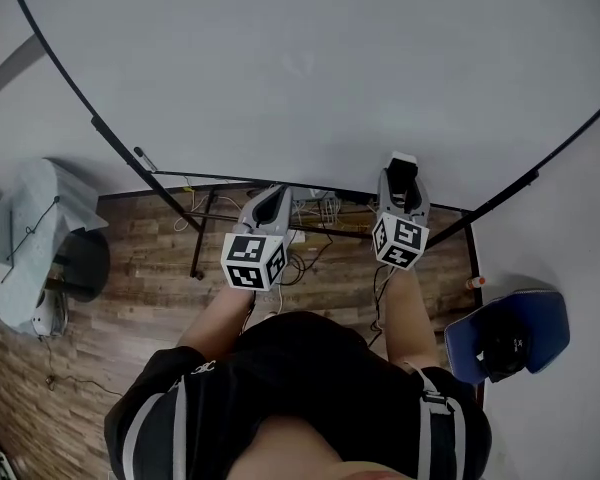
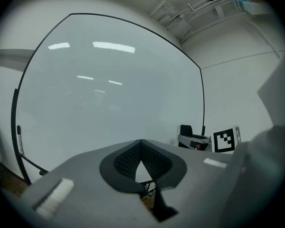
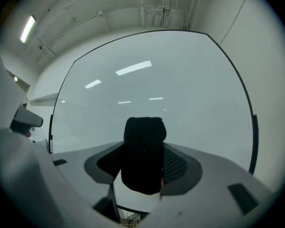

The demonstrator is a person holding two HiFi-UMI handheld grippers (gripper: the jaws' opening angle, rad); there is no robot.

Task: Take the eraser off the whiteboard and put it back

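The whiteboard [image 1: 310,68] fills the far side of the head view, seen also in both gripper views as the whiteboard [image 2: 109,89] [image 3: 190,99]. My right gripper [image 1: 403,165] is shut on the black eraser [image 3: 143,156], which stands upright between its jaws. The eraser's tip [image 1: 404,158] is close to the board's lower part; I cannot tell whether it touches. My left gripper [image 1: 272,198] is held level further left, jaws [image 2: 141,144] shut on nothing. From the left gripper view the eraser [image 2: 185,129] shows at the right, held in front of the board.
A marker [image 1: 145,158] lies on the board's lower left edge. Under the board are the black stand bars [image 1: 196,236] and a tangle of cables [image 1: 318,211] on the wooden floor. A blue chair [image 1: 510,333] stands at the right, a grey unit [image 1: 40,238] at the left.
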